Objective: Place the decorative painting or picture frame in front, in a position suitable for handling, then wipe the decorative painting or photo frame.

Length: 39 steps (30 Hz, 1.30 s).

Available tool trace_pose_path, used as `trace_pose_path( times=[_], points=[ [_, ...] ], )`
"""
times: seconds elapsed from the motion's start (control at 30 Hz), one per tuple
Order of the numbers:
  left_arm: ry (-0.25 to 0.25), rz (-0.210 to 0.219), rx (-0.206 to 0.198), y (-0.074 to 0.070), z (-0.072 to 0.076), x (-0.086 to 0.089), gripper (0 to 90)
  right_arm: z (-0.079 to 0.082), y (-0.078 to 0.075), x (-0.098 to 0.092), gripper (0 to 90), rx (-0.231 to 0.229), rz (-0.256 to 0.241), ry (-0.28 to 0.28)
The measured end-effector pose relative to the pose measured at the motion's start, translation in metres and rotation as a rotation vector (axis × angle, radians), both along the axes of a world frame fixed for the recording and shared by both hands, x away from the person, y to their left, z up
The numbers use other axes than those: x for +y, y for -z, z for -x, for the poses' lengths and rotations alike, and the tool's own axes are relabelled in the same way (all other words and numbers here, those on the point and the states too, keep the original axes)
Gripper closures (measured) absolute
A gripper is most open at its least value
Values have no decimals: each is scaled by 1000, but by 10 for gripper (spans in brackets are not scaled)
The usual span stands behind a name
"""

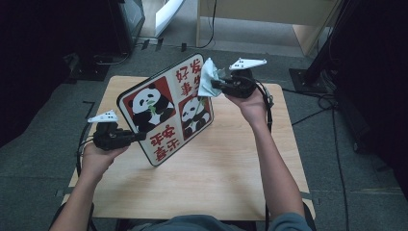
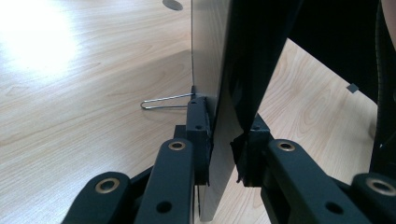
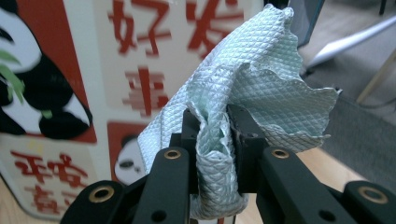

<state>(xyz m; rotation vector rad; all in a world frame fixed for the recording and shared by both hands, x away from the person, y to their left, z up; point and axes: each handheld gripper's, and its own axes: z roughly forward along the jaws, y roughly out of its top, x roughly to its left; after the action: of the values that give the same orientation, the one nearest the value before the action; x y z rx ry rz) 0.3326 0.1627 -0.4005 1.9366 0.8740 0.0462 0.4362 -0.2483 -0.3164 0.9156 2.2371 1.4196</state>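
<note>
On my left, the left gripper (image 1: 137, 136) has its jaws clamped on the lower left edge of the panda board (image 1: 166, 109), which stands tilted on the wooden table (image 1: 226, 168) with its printed face toward me; in the left gripper view I see the board (image 2: 210, 70) edge-on, its thin panel running straight up between my two black jaws, one pad pressed on each face, and a wire stand (image 2: 163, 101) sticking out from its back just above the tabletop (image 2: 70, 93). Moving right across the high view, the board's pandas and red characters fill the middle, and at its upper right corner a pale green cloth (image 1: 208, 79) lies against the face. The right gripper (image 1: 215, 86) holds that cloth: in the right gripper view the quilted cloth (image 3: 252, 84) is bunched and pinched between my jaws, its loose folds rising above them, with the printed board (image 3: 93, 93) just behind it
</note>
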Motion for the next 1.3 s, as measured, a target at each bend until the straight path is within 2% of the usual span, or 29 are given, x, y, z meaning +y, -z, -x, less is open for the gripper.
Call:
trace_pose_path(
  times=[0.17,0.47,0.63,0.9,0.93,1.1,1.23,1.3],
  points=[
    [-1,5,4,0,-1,0,788,-4,-7,8,784,-16,-12,-14],
    [-2,4,6,0,1,0,786,-13,-3,19,784,-26,8,-23],
    [1,3,8,0,0,-1,784,-16,-2,23,783,-35,-12,-32],
    [5,-3,6,0,-1,-1,785,-20,3,23,783,-15,-29,-41],
    [6,-4,5,0,-1,-1,785,-19,1,23,784,-34,-36,-37],
    [10,-8,2,0,-1,-1,785,-15,-9,25,783,-64,-69,-50],
    [14,-12,2,-1,-2,-1,784,-21,-4,29,782,-67,-32,-45],
    [16,-15,2,-1,-2,-1,784,-25,1,29,782,-41,-33,-41]
  ],
)
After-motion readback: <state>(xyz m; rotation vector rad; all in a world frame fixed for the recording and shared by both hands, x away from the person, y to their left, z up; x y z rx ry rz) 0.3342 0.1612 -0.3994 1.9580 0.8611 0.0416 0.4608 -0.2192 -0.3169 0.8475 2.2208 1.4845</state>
